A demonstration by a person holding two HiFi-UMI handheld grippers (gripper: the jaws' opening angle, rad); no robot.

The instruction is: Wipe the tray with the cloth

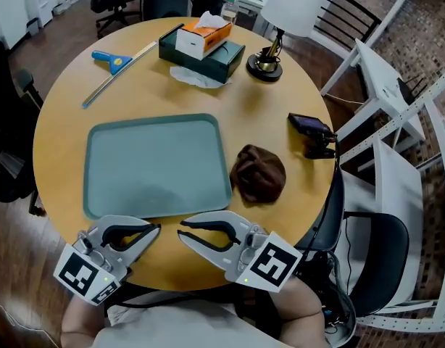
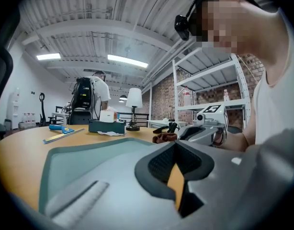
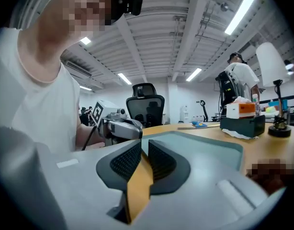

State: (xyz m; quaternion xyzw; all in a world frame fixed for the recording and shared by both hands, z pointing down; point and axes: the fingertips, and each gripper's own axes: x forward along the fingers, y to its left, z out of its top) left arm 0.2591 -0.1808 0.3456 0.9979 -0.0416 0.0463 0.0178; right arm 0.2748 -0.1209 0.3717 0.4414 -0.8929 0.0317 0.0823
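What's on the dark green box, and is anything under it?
An orange-and-white tissue box sits on the green box. At its near edge white paper pokes out; how far underneath is hidden.

Right gripper (image 3: pixel 143 150) has its jaws pretty much closed, just a sliver of gap, nothing in there. Teal tray (image 3: pixel 204 146) sits right behind them, left gripper (image 3: pixel 132 131) over on the left, tissue box (image 3: pixel 243 120) and lamp (image 3: pixel 275 75) further back.

The grey left gripper (image 1: pixel 159 228) and grey right gripper (image 1: pixel 181 230) sit low, tips facing each other, jaws together, empty.
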